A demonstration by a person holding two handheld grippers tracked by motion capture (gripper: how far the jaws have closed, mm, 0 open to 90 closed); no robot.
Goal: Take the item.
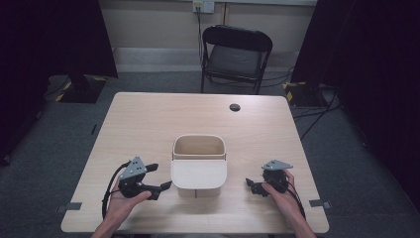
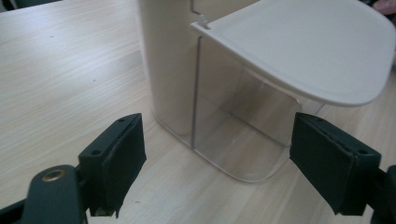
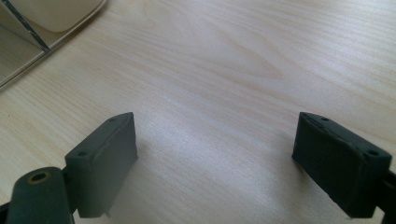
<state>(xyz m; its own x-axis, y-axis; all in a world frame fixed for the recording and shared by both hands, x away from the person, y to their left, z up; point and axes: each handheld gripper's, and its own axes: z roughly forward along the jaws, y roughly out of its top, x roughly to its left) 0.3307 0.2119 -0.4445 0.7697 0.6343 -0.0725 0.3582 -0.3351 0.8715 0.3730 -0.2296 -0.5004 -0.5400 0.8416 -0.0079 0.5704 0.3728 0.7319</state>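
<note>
**Cream bin between two open grippers**

At the centre of the pale wood-grain surface (image 1: 148, 119) we see a cream, round-cornered plastic bin (image 1: 199, 148) with its top open at twelve o'clock and a flat cream lid (image 1: 199, 174) tilting out toward six. In the left gripper view its lower wall (image 2: 243, 121) looks clear beneath the lid (image 2: 308, 46). We read no brand, label or writing on it.

The left gripper (image 1: 157, 178) lies at the bin's eight o'clock, just beside it, fingers (image 2: 116, 158) spread wide, holding nothing. The right gripper (image 1: 253, 185) sits at four o'clock, fingers (image 3: 105, 158) equally wide and empty over bare wood.

Open surface surrounds the bin on every side; a black folding chair (image 1: 236, 54) stands beyond the far edge.
</note>
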